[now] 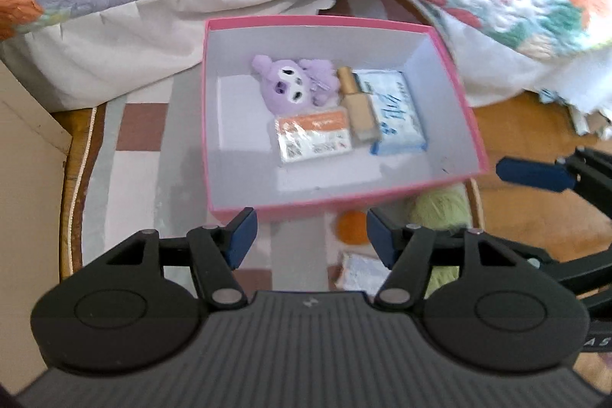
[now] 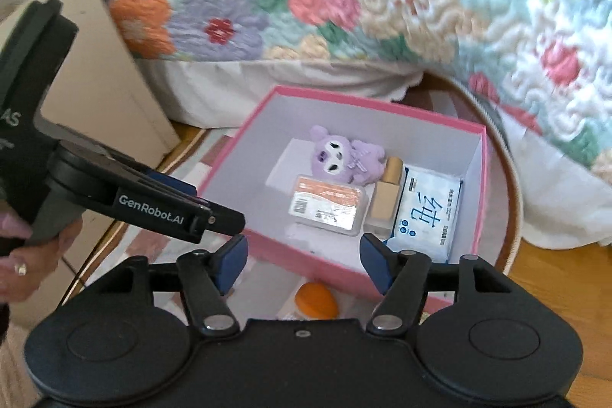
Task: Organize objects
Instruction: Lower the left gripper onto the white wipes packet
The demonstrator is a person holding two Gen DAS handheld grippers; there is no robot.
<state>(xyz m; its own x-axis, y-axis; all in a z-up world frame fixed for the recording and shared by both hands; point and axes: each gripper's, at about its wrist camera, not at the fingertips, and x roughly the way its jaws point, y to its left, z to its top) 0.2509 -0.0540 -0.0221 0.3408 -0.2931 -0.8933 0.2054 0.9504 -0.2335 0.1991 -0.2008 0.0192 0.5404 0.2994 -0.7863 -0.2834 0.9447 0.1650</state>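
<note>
Floral quilt behind, patterned round mat under the pink box (image 1: pixel 344 205), which holds a purple plush (image 1: pixel 290 85), gold-capped foundation bottle (image 1: pixel 357 108), orange-label packet (image 1: pixel 313 138) and blue tissue pack (image 1: pixel 397 111). Left gripper (image 1: pixel 311 236) and right gripper (image 2: pixel 304 262) both gape empty near the box's front wall. Risk: orange sponge (image 2: pixel 315 301) and green fluffy thing (image 1: pixel 440 213) outside that wall are half hidden, so a blind reach could snag the rim and shove the light box.

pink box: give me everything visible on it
The pink box is an open rectangular carton, pink outside and along the rim, plain white inside, cardboard by the look, no lid in view. It sits flat on a checked mat. Inside lie a purple plush toy, a gold-capped bottle, a blue-and-white tissue pack and an orange-labelled packet, clustered together. An orange item lies just outside its near wall. Neither gripper touches it.
</note>
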